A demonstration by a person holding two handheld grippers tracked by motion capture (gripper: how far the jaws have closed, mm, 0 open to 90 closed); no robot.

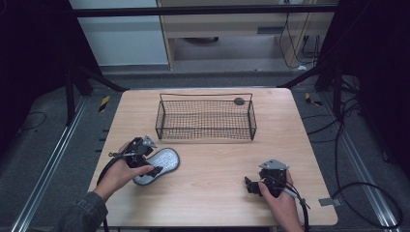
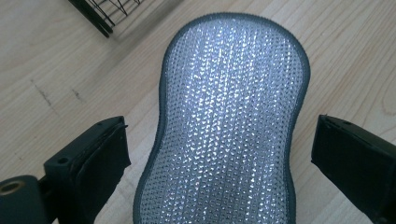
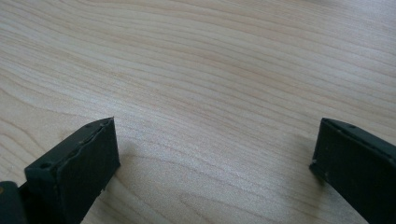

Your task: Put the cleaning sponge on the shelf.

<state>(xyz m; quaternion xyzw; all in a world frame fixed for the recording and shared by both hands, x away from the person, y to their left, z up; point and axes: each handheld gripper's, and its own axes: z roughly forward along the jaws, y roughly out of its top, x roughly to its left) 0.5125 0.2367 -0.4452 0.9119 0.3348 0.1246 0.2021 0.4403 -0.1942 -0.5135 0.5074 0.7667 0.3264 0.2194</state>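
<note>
Here the left gripper [image 1: 155, 170] stands with its jaws wide and nothing pinched: in the left gripper view the two black jaws rise on either side of the silver scrubbing pad [image 2: 229, 126], each with a strip of bare wood between it and the pad's grey edge. The pad lies flat on the table [image 1: 217, 159], at its left front part, and its long axis runs straight away from the jaws, toward the wire basket [image 1: 205, 118] whose corner shows at the top left of that view. So the jaws straddle the pad across its narrow waist, which is the way a closing would want them. Whether the jaw tips already reach table height or hang a little above the pad is hard to say from the high view, where the hand covers them.

The right gripper [image 1: 249, 185] rests at the right front of the table, well apart from the pad, its jaws likewise spread over plain wood. The left hand is plainly the nearer one. The basket stands beyond the pad, toward the far edge, and looks empty.
</note>
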